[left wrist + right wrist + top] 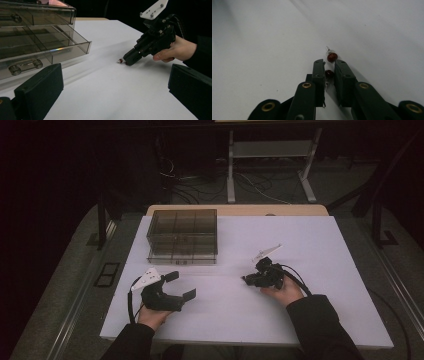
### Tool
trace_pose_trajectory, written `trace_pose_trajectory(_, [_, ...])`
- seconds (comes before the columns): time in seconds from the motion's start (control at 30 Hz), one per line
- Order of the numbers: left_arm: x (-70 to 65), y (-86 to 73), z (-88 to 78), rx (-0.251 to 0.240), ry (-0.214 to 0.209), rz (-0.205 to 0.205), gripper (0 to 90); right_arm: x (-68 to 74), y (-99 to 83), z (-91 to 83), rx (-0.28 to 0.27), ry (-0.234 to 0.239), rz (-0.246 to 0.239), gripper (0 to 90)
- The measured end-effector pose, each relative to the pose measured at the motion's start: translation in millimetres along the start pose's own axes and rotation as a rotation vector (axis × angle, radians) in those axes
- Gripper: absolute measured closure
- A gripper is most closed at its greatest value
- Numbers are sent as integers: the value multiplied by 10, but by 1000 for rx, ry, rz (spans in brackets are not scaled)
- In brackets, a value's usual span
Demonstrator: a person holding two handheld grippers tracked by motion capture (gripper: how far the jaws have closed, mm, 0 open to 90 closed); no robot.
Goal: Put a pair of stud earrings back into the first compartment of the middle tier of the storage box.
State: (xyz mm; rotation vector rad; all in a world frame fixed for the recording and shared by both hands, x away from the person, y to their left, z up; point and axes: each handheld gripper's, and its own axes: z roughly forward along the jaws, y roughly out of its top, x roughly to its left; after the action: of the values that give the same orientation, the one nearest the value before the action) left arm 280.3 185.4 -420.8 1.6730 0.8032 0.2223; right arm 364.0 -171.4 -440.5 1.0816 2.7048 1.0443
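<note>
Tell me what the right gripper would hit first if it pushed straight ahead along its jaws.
The right gripper points low along the white table. Just past its tips lies a small red bead, which it would likely meet first. Another red bead sits between the nearly closed jaws. Beyond that, the table looks bare.

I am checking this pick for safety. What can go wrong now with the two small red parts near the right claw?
The right claw is nearly shut around one small red part, and a second red part lies just past its tips, so closing could knock that one away. Both look tiny, so a slip seems likely. The organizer's open drawer is far off.
</note>
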Motion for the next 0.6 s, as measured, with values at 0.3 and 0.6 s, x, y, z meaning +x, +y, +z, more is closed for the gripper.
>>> trace_pose_trajectory(0.3, [2, -1, 0, 0, 1, -4, 0, 18, 105, -161, -9, 26, -13, 778])
trace_pose_trajectory(0.6, [9, -1, -10, -4, -2, -7, 0, 99, 380, -254, -14, 67, -56, 778])
